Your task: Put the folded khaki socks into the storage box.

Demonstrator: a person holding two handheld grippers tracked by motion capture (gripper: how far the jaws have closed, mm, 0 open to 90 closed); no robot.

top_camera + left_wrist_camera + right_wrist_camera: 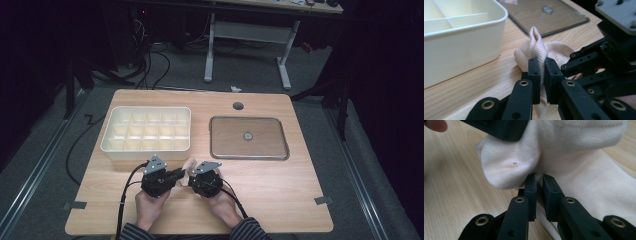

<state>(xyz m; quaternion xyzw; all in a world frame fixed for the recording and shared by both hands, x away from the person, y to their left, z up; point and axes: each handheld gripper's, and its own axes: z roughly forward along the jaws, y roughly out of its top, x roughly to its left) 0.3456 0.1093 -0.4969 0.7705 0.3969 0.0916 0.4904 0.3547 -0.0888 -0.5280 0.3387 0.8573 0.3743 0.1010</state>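
Wooden table [280, 195] | no legible writing | left hand-held gripper [542, 75] pinching sock [537, 47] | right hand-held gripper [539, 195] pinching sock

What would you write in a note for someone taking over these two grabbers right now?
Left gripper: shut on a fold of the pale pink sock, pinched upright between its pads.
Right gripper: jaws nearly together on the sock's fabric; it looks like a grip.
The sock sits on the wooden table, between both grippers near the front edge.
The white divided box stands just behind them, its compartments look empty. A flat clear lid lies to its right.
Done: sock gripped from both sides.
Left: probably fold or bunch it, then likely place it in a compartment.
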